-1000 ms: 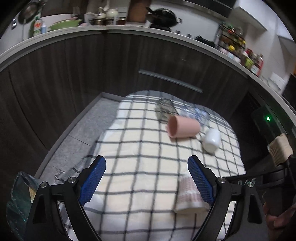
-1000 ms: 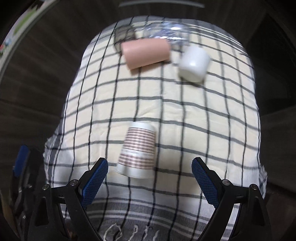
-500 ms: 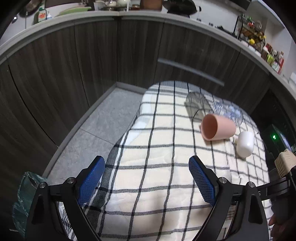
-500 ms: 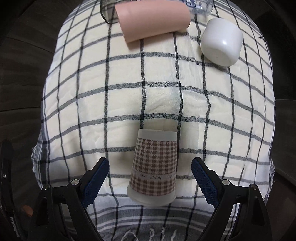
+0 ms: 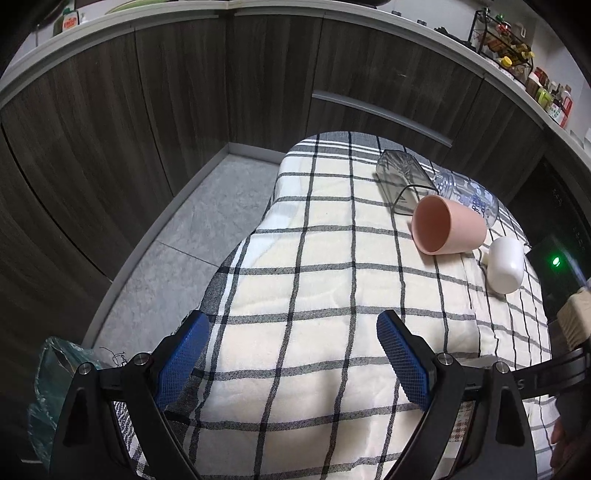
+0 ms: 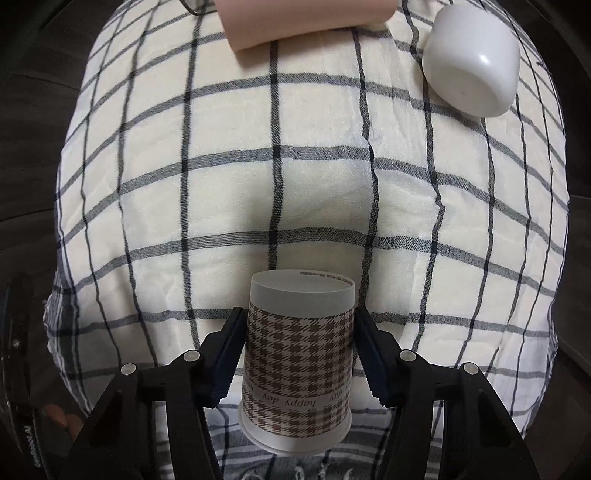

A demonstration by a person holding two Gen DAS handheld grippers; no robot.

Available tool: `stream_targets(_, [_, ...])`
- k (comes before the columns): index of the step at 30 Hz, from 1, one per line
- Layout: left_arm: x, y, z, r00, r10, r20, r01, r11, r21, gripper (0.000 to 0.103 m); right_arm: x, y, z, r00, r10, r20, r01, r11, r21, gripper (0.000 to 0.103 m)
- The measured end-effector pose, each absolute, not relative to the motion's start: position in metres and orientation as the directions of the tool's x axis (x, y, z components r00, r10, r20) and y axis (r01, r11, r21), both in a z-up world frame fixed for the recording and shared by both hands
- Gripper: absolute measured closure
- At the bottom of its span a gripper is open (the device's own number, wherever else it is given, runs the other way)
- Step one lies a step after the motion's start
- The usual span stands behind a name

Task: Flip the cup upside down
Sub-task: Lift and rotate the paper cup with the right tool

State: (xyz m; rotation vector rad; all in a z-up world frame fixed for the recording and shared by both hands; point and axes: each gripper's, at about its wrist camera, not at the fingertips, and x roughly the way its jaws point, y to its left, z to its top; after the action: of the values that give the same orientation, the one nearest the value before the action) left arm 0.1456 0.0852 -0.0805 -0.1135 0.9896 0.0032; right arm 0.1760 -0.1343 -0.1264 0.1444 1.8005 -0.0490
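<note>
A frosted cup with a brown houndstooth band lies on the checked cloth, its base pointing away from me. My right gripper has closed its jaws against the cup's two sides. My left gripper is open and empty above the near part of the cloth. A pink cup and a white cup lie on their sides at the far right; they also show in the right wrist view as the pink cup and the white cup.
A clear square container and a clear patterned glass lie beyond the pink cup. Dark wood cabinets curve around the table. A grey tiled floor and a green bag are to the left.
My right gripper has moved in on the houndstooth cup and its jaws have closed from wide open onto the cup's sides. The left gripper's view has drawn a little closer to the cloth.
</note>
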Motion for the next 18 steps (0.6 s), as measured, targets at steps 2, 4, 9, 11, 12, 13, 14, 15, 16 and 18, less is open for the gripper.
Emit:
stream_targets(2, [0.144,0.084,-0.077,0.560,-0.048,-0.827,-0.053,0.994,-0.093,0.010,0.175,-0.134,-0.113,-0.184,0.078,-0.980,0.117,0.992,0.057,0.045])
stream_targets(4, [0.140,0.082,-0.072,0.575,-0.040,-0.817,-0.058,0.994,-0.090,0.010,0.172,-0.135,-0.095,-0.111,0.079,-0.991,0.111,0.992,0.067,0.045])
stream_targets(9, [0.124,0.083,-0.069,0.660,0.008,-0.752,-0.133,0.985,-0.106,0.008,0.154,-0.142,-0.038,0.276,0.039,-0.960,0.086,0.994,0.066,0.045])
stream_targets(11, [0.123,0.083,-0.074,0.663,-0.010,-0.748,-0.136,0.982,-0.134,0.008,0.140,-0.142,-0.026,0.473,-0.009,-0.881,0.080,0.996,0.033,0.045])
stream_targets(12, [0.122,0.082,-0.076,0.663,-0.014,-0.748,-0.138,0.980,-0.141,0.008,0.137,-0.146,-0.025,0.551,-0.035,-0.834,0.093,0.995,0.020,0.045])
stream_targets(13, [0.122,0.081,-0.078,0.665,-0.019,-0.747,-0.132,0.981,-0.143,0.008,0.132,-0.146,-0.025,0.622,-0.049,-0.781,0.109,0.994,0.024,0.045])
stream_targets(14, [0.121,0.079,-0.079,0.669,-0.022,-0.743,-0.125,0.982,-0.141,0.008,0.134,-0.147,-0.024,0.660,-0.070,-0.748,0.124,0.992,0.017,0.045])
stream_targets(15, [0.120,0.076,-0.081,0.671,-0.021,-0.741,-0.115,0.985,-0.132,0.008,0.129,-0.149,-0.027,0.698,-0.089,-0.711,0.143,0.990,0.017,0.045])
stream_targets(16, [0.119,0.073,-0.082,0.673,-0.021,-0.740,-0.107,0.986,-0.125,0.008,0.127,-0.151,-0.028,0.711,-0.093,-0.697,0.154,0.988,0.025,0.045])
stream_targets(18, [0.117,0.067,-0.084,0.680,-0.030,-0.733,-0.086,0.989,-0.120,0.008,0.126,-0.158,-0.034,0.728,-0.111,-0.676,0.187,0.982,0.040,0.045])
